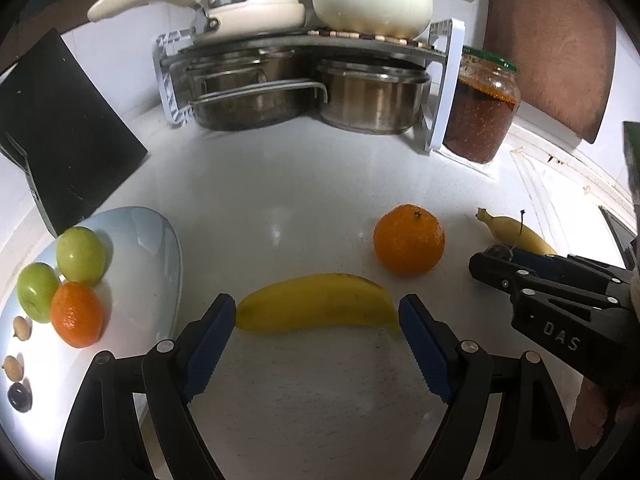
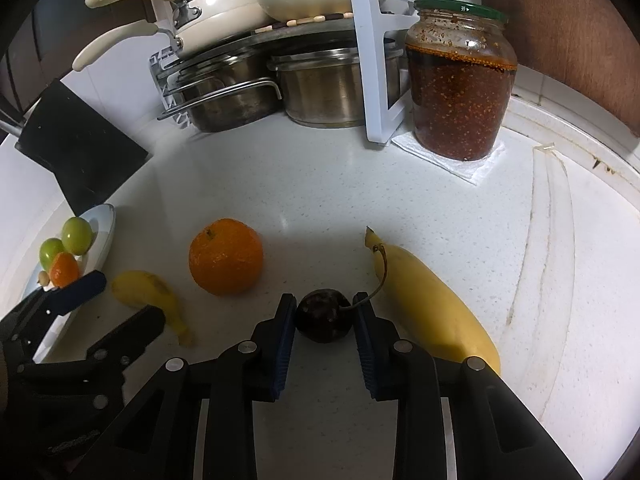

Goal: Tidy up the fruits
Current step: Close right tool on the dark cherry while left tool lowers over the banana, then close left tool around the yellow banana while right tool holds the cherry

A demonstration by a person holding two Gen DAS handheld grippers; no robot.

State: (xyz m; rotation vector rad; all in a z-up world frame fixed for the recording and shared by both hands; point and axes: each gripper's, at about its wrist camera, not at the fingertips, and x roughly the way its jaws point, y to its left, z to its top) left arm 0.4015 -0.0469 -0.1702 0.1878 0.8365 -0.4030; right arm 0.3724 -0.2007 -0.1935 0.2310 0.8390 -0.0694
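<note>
My left gripper point(image 1: 317, 322) is open, its jaws at either end of a small banana point(image 1: 316, 304) lying on the white counter. A pale blue plate point(image 1: 156, 236) at the left holds two green fruits point(image 1: 80, 255), a small orange point(image 1: 77, 314), two tan longans and a dark cherry point(image 1: 19, 397). A loose orange point(image 1: 409, 239) sits on the counter. My right gripper point(image 2: 325, 314) is shut on a dark cherry point(image 2: 324, 315) with a curved stem, low over the counter, beside a second banana point(image 2: 432, 300). The right gripper also shows in the left wrist view point(image 1: 494, 260).
A rack point(image 2: 376, 60) with steel pots and white cookware stands at the back. A glass jar of chili sauce point(image 2: 458, 84) sits on a paper towel at the back right. A black knife block point(image 1: 64, 136) stands at the left.
</note>
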